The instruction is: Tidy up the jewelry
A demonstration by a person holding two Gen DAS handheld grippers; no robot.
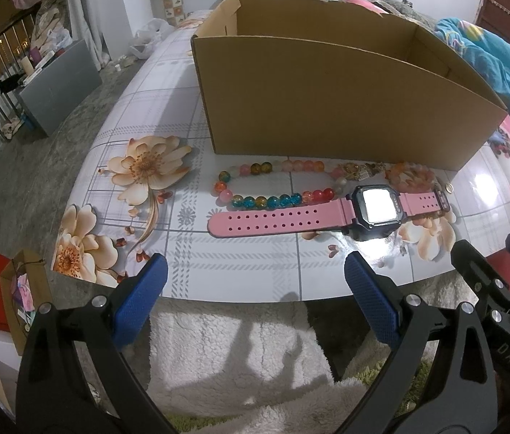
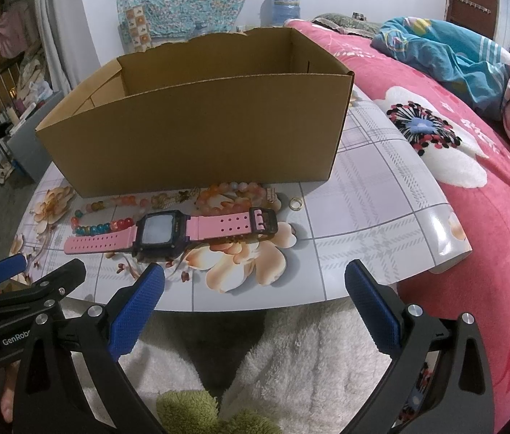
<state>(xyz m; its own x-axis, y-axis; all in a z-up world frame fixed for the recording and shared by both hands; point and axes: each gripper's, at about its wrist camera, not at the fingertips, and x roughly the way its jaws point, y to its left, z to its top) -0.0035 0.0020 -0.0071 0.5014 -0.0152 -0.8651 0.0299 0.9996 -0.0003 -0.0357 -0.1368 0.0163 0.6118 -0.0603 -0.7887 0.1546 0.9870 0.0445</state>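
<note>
On floral tabletop (image 1: 240, 256), cardboard box (image 1: 327, 108), pink watch (image 1: 291, 218), pink bedspread (image 2: 472, 217) beside

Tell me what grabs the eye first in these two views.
The big open cardboard box fills the middle of the floral table. Right in front of it lies a pink watch, flat with its screen glowing, and a string of coloured beads sits between watch and box. Both grippers, left and right, hang open at the table's near edge.

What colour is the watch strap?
Pink, with a dark buckle; the watch strap shows best in the right wrist view.
</note>
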